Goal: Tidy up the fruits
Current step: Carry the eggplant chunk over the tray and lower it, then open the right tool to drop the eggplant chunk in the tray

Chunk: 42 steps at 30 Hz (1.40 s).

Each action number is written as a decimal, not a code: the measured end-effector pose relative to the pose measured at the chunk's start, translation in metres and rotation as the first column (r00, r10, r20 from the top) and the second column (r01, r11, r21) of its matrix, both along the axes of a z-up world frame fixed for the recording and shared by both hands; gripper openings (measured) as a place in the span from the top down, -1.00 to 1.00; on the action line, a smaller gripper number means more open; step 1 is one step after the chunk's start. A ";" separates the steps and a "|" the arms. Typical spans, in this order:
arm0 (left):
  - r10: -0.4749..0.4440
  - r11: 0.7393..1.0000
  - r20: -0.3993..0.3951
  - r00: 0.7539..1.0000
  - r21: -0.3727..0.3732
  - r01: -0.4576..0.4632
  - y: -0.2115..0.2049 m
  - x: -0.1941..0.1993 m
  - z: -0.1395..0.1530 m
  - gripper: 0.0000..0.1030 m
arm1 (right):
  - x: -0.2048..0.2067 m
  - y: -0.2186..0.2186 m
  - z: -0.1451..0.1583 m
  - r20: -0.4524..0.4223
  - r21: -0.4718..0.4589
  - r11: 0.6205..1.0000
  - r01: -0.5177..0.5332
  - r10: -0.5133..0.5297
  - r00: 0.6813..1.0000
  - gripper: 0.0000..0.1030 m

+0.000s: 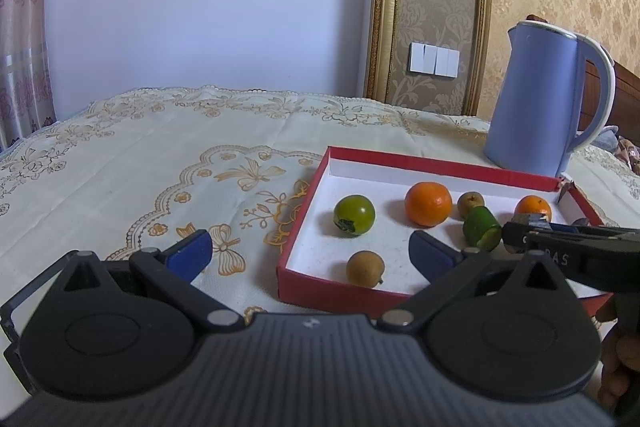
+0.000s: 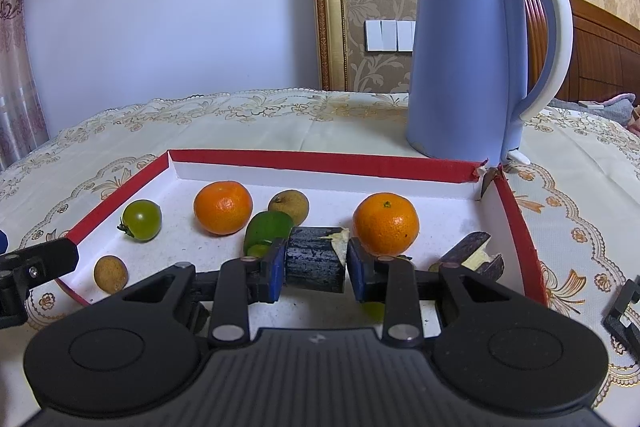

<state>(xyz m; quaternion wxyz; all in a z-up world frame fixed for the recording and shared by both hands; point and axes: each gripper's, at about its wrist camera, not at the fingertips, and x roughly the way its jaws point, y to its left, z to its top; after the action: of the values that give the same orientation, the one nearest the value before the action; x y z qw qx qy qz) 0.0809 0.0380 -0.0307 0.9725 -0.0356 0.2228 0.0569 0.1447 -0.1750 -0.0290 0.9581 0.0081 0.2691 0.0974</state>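
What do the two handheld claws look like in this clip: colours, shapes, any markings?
Both match. The left claw and right claw have a ribbed dark-grey body with a small white logo, two round black discs, black linkage arms with silver pivot pins, and blue pads on the fingers. White lettering, partly hidden, shows on the right claw's side in the left wrist view. No cables or sleeves show.

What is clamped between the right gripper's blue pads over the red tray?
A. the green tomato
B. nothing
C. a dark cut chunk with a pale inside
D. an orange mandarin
C: the right gripper has its pads pressed on both sides of the dark cut chunk; the mandarins and tomato lie loose in the red tray.
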 end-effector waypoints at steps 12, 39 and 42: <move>0.000 1.000 -0.001 1.000 0.011 0.000 -0.002 -0.001 0.000 -1.00 | 0.001 0.000 0.000 0.005 -0.004 1.000 0.003 -0.003 1.000 0.39; -0.007 0.999 -0.009 1.000 0.053 0.008 -0.013 -0.001 0.002 -1.00 | -0.012 -0.001 0.007 0.046 -0.009 1.000 -0.004 0.005 0.999 -0.37; -0.015 0.998 -0.012 1.000 0.064 0.015 -0.017 -0.002 0.002 -1.00 | -0.013 -0.002 0.007 0.045 -0.008 1.000 0.000 0.000 0.999 -0.37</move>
<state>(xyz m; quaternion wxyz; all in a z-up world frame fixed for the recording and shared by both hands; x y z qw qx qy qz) 0.0786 0.0215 -0.0288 0.9722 -0.0024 0.2269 0.0569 0.1322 -0.1772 -0.0220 0.9640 0.0020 0.2477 0.0964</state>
